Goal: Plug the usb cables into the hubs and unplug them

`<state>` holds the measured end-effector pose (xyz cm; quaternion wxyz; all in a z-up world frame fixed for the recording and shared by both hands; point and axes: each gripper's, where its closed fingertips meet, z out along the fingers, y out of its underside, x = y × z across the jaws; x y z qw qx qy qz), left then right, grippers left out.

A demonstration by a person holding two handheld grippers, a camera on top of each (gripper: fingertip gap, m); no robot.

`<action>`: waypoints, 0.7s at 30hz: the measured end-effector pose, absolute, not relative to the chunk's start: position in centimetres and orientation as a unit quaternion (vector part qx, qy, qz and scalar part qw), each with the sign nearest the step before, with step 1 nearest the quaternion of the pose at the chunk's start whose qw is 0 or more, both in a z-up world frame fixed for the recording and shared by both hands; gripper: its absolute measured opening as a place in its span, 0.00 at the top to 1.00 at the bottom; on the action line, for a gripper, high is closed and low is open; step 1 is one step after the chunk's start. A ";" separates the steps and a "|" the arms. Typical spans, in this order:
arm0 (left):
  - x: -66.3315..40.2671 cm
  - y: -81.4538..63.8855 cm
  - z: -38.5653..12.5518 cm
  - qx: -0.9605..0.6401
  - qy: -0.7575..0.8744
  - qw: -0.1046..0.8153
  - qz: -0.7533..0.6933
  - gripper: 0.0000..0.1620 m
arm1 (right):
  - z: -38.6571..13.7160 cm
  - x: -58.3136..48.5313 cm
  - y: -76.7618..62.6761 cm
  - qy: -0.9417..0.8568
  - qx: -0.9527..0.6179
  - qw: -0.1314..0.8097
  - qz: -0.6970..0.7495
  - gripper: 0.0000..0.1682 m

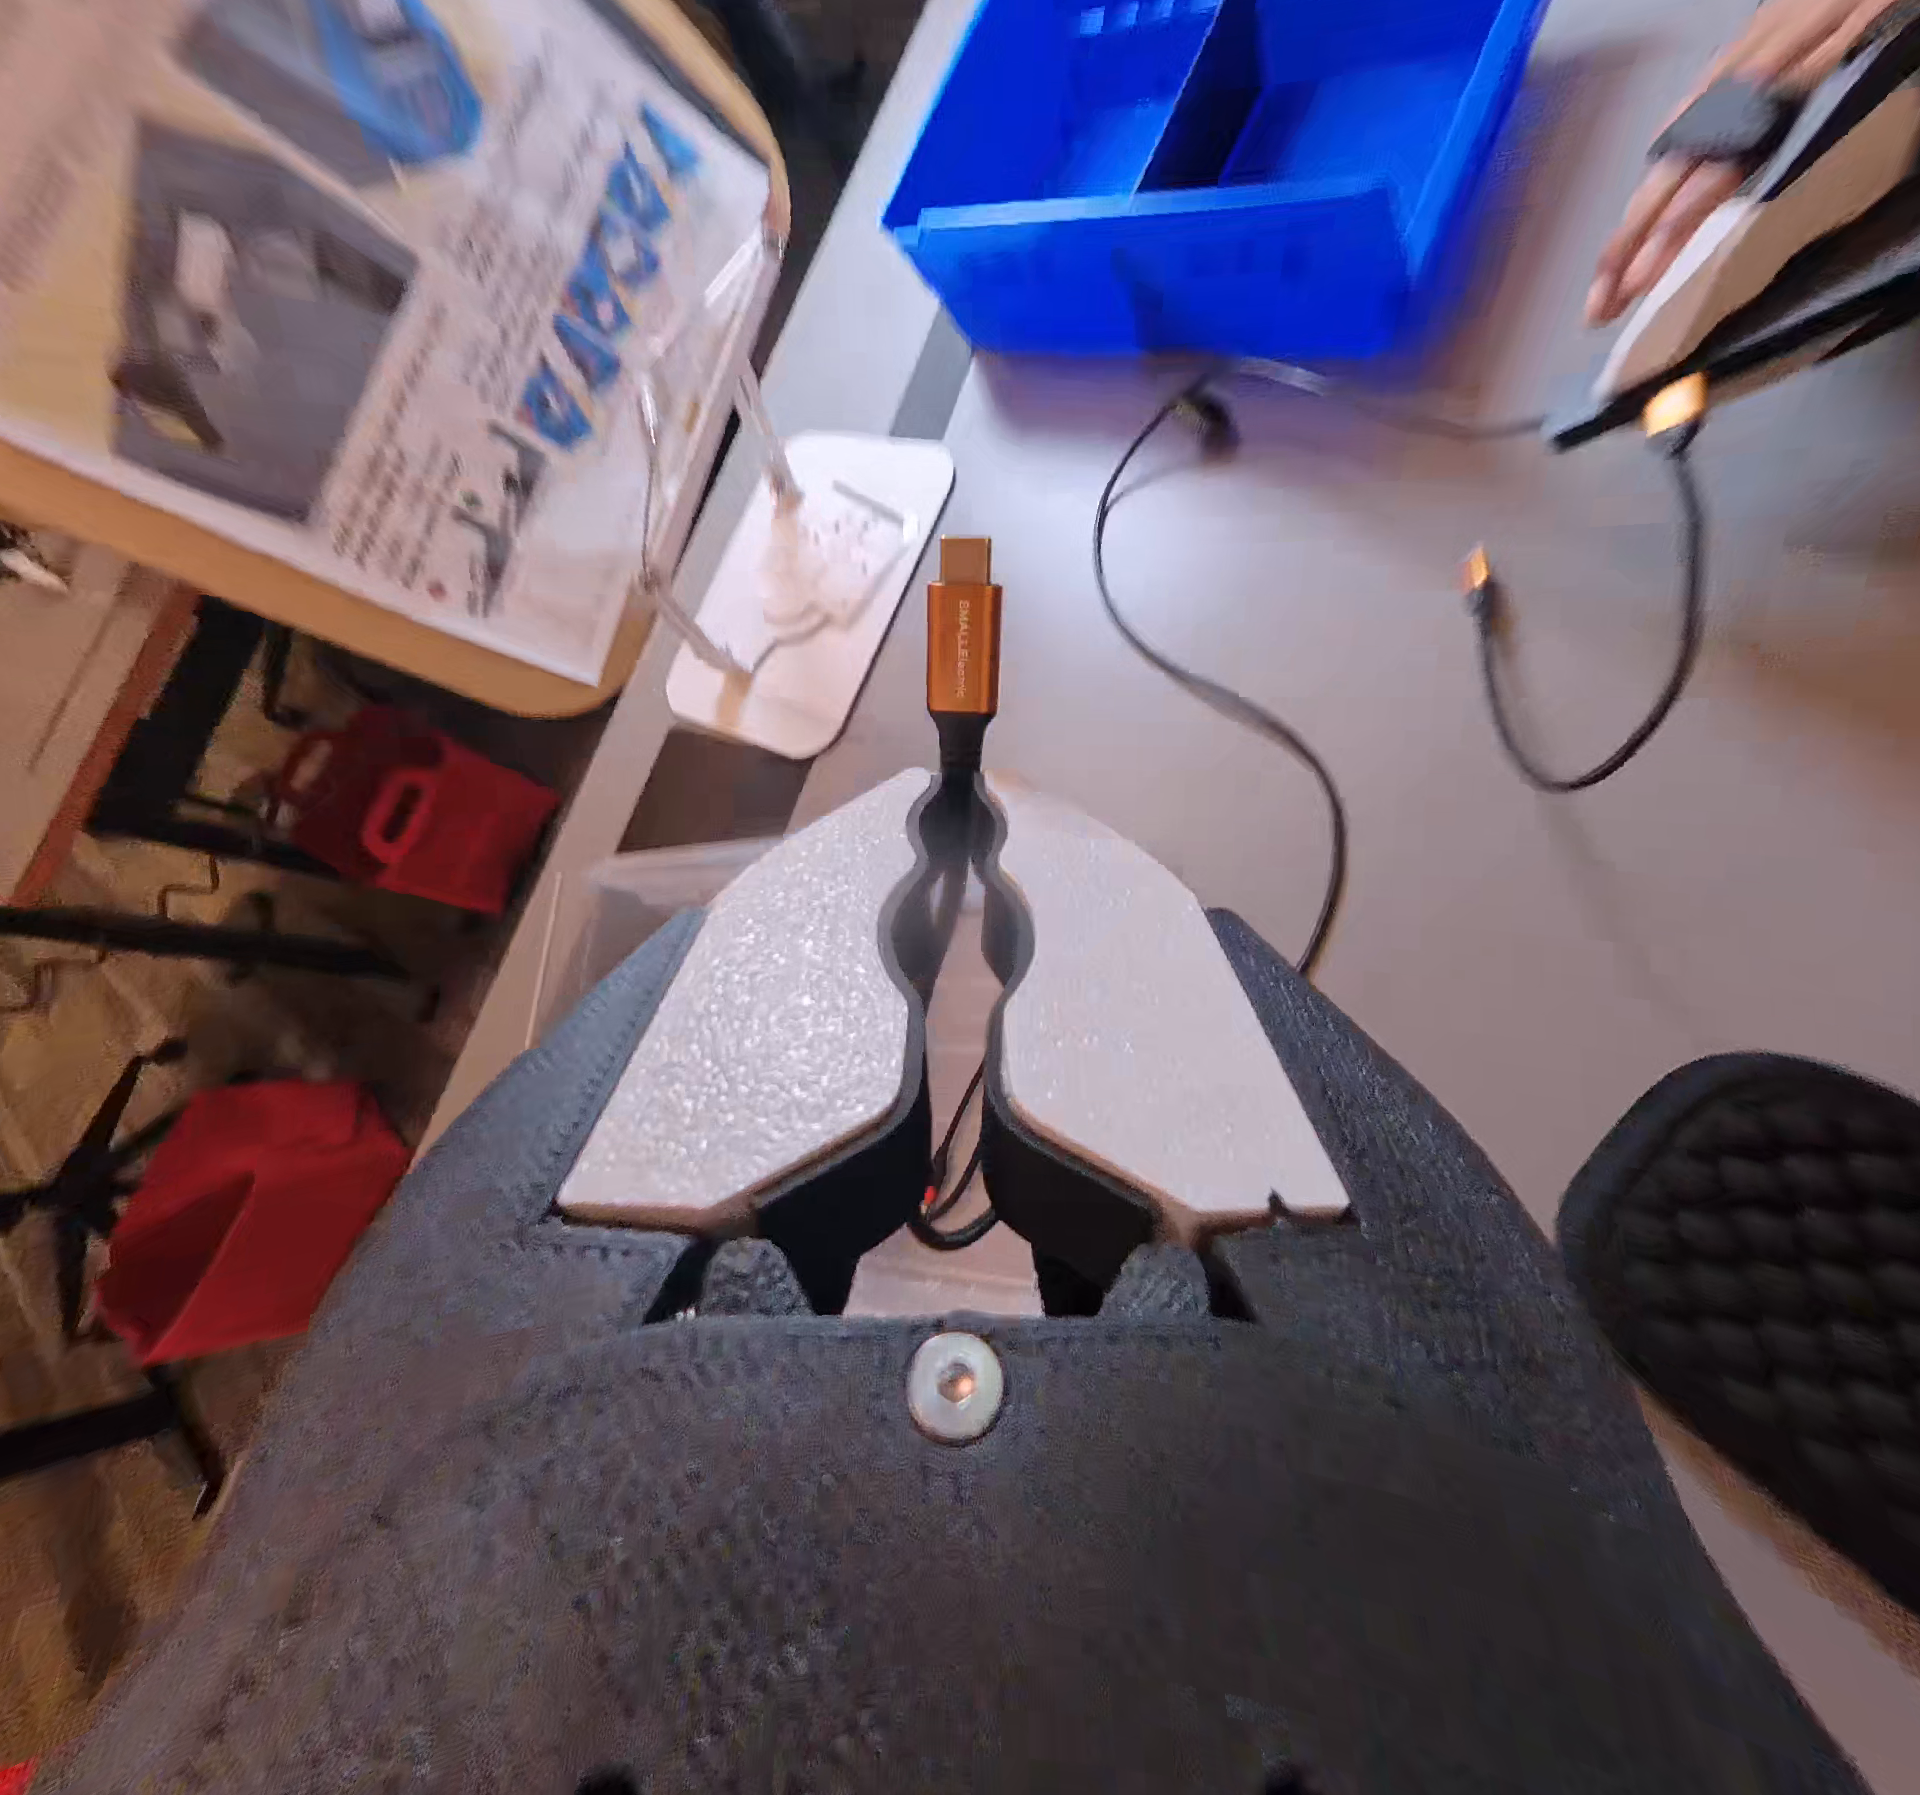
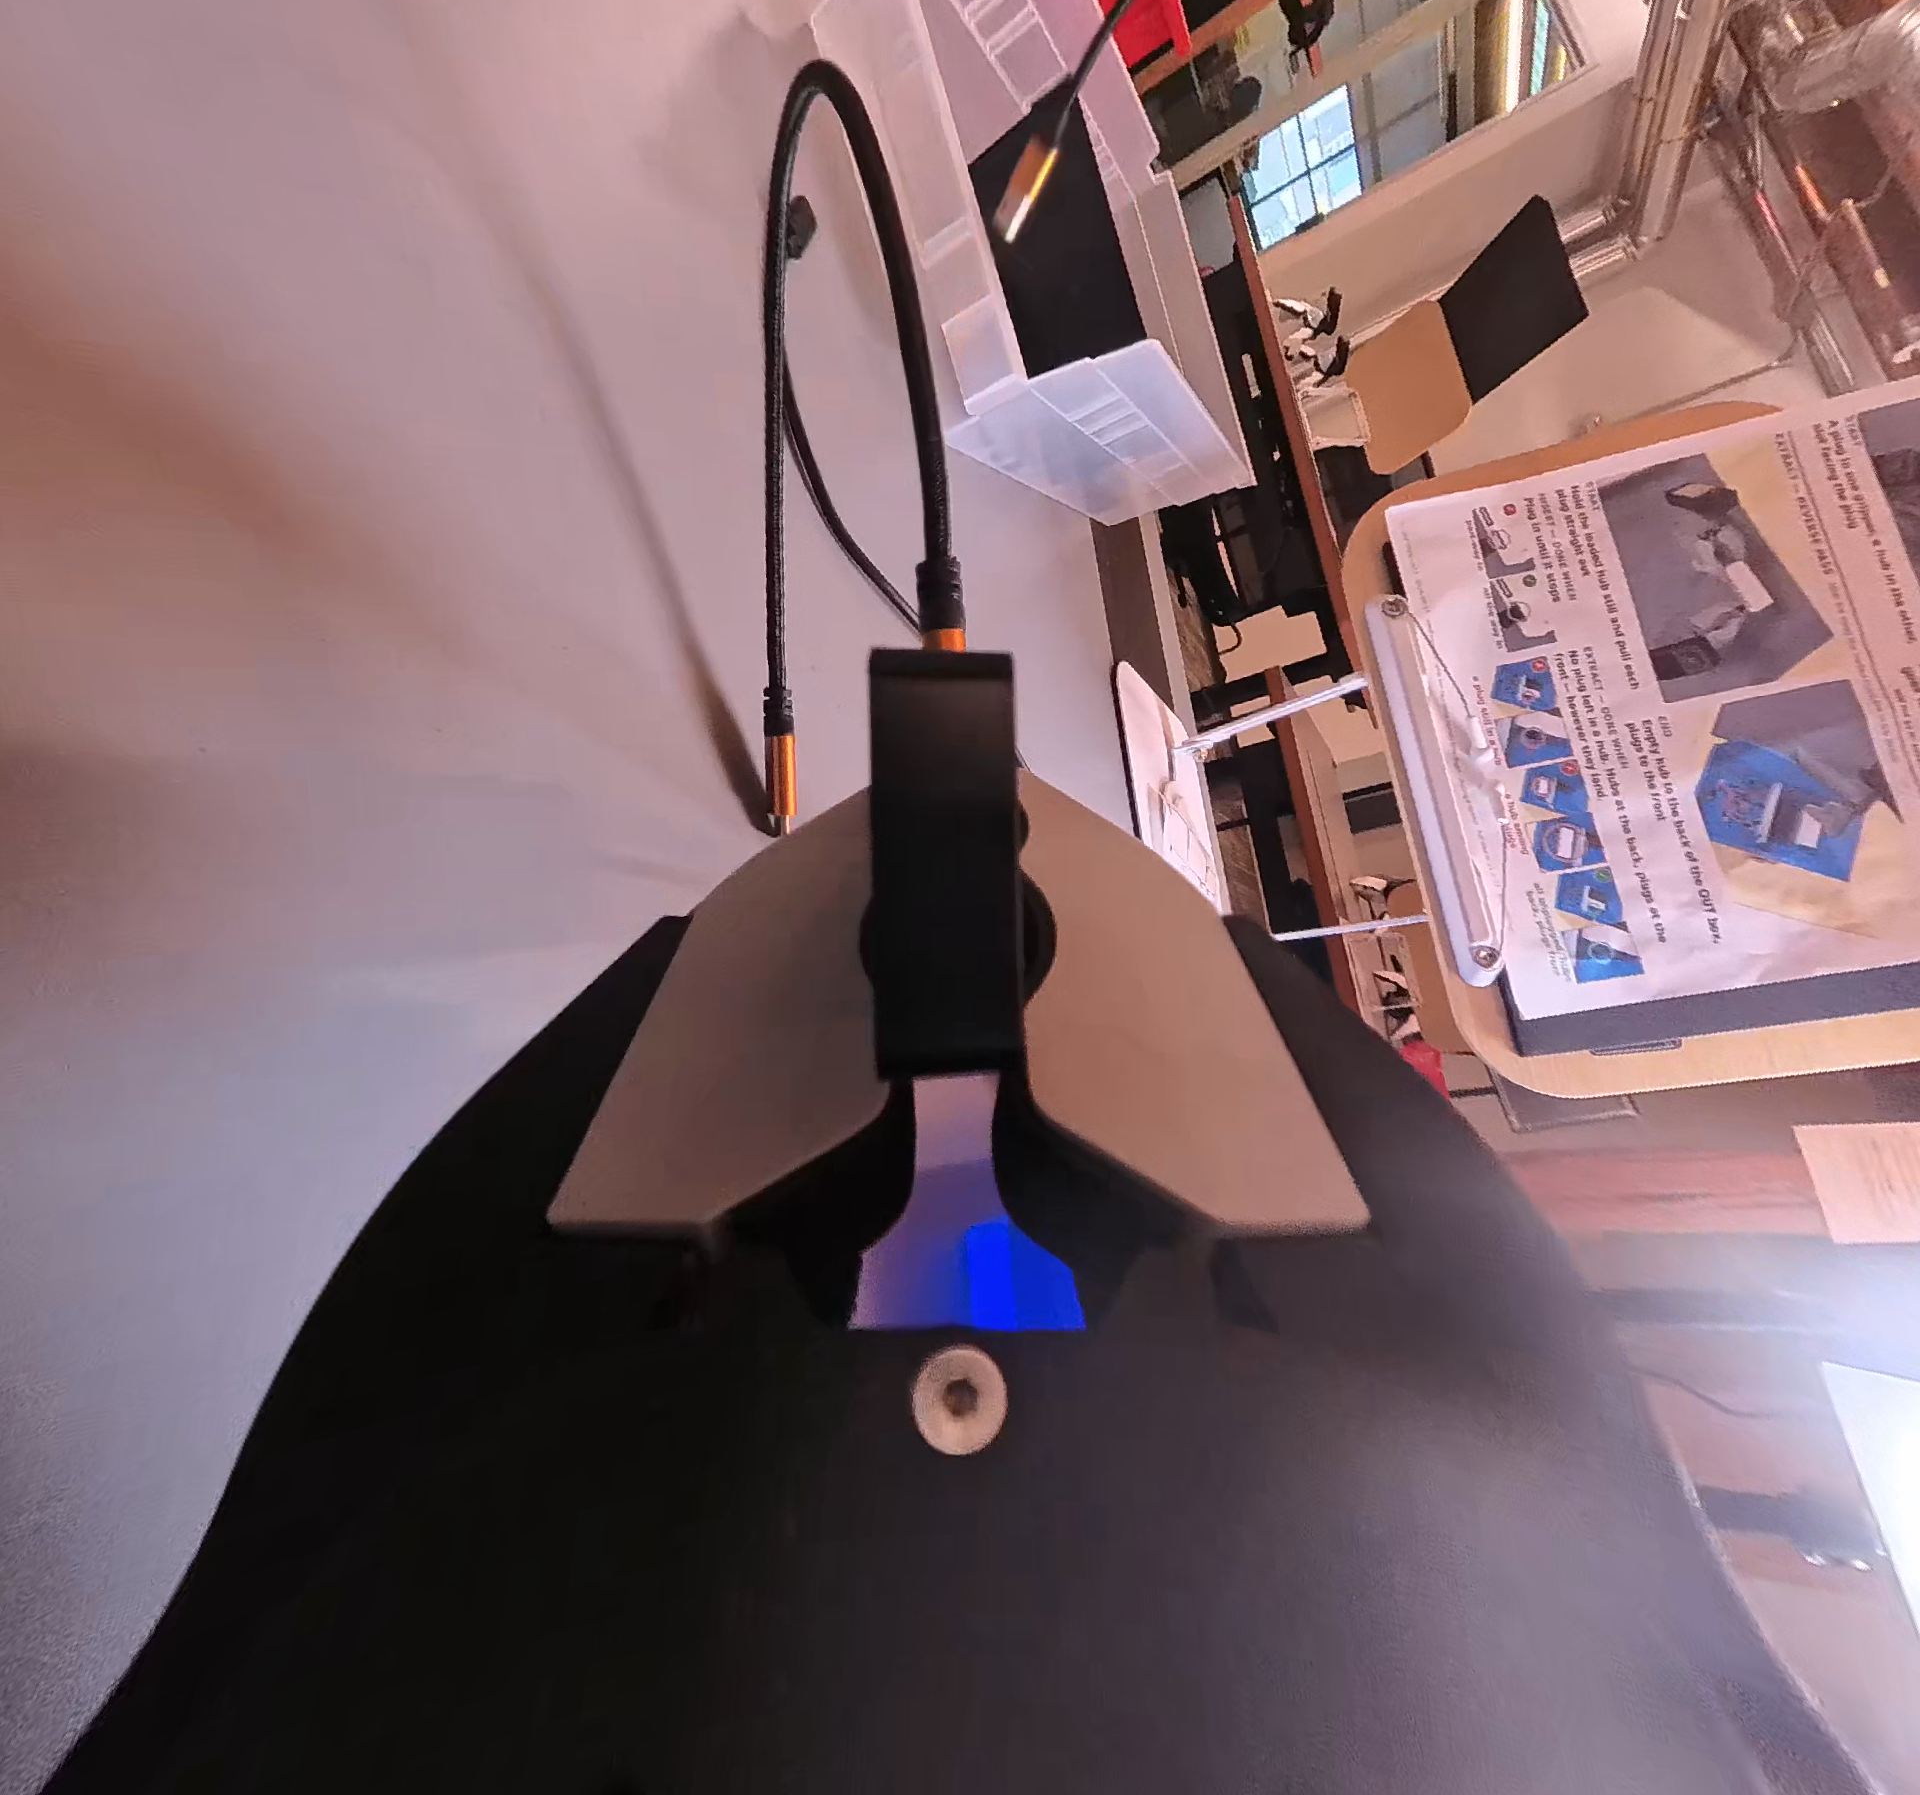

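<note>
My left gripper (image 1: 961,795) is shut on a black braided cable just behind its orange USB-C plug (image 1: 964,639), which sticks out forward above the grey table (image 1: 1195,706). My right gripper (image 2: 940,800) is shut on a black hub (image 2: 940,872). An orange plug (image 2: 943,639) sits in the hub's far end. Its cable (image 2: 831,218) loops up and back down to a free orange plug (image 2: 781,769) over the table. In the left wrist view the right gripper (image 1: 1662,363) and its hub show at the far right, well apart from my plug.
A blue bin (image 1: 1236,114) stands at the back of the table, a clear plastic bin (image 2: 1049,311) beside it. An instruction sheet (image 1: 312,239) stands on a holder with a white base (image 1: 810,592) at the table's edge. A black chair back (image 1: 1766,1278) is close by. Red boxes (image 1: 239,1205) lie on the floor. There is about 30 cm between the tips of the two grippers.
</note>
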<state>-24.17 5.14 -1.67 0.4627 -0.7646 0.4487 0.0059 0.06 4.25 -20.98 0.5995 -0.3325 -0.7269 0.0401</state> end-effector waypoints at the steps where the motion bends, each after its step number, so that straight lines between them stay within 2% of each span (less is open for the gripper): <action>1: -23.1 4.3 -0.2 -0.754 0.451 0.477 -0.002 0.97 | -20.9 0.1 4.4 -0.726 -0.333 0.601 0.035 0.93; 4: -20.4 2.6 2.3 -0.740 0.443 0.504 -0.040 0.97 | -20.8 0.4 4.8 -0.723 -0.338 0.603 0.025 0.93; 7: -18.7 1.9 1.3 -0.754 0.417 0.501 -0.086 0.98 | -20.7 0.7 5.2 -0.719 -0.344 0.603 0.021 0.93; 10: -18.1 1.8 -4.5 -0.798 0.378 0.451 -0.134 0.98 | -20.6 1.1 5.7 -0.716 -0.350 0.604 0.010 0.93; 14: -18.6 1.4 -15.9 -0.867 0.299 0.356 -0.181 0.98 | -20.6 1.8 6.5 -0.709 -0.366 0.603 0.007 0.93; 16: -19.6 1.0 -20.3 -0.885 0.292 0.325 -0.160 0.95 | -20.6 1.9 6.7 -0.707 -0.371 0.602 0.008 0.93; 18: -20.4 0.7 -21.7 -0.886 0.300 0.327 -0.133 0.87 | -20.7 1.9 6.8 -0.708 -0.372 0.600 0.008 0.93; 21: -18.9 -0.4 -20.6 -0.851 0.367 0.361 -0.107 0.84 | -20.9 1.8 6.8 -0.709 -0.373 0.598 0.008 0.93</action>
